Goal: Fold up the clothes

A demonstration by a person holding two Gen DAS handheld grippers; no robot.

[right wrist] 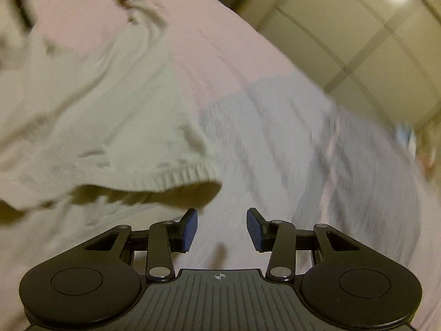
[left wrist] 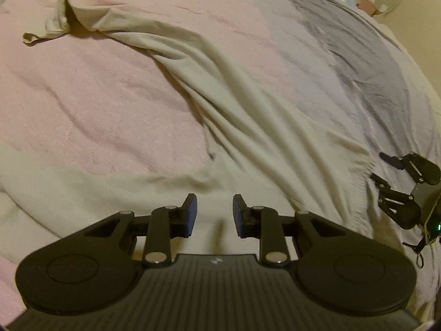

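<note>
A cream sweater (left wrist: 248,104) lies spread across the middle of the pink bed (left wrist: 96,96). The left tool (left wrist: 215,212), at the bottom, is open and holds nothing. The right tool (right wrist: 222,227) is open and empty too.

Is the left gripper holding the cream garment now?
No, the left gripper has open jaws with nothing between them, above the cream garment.
</note>
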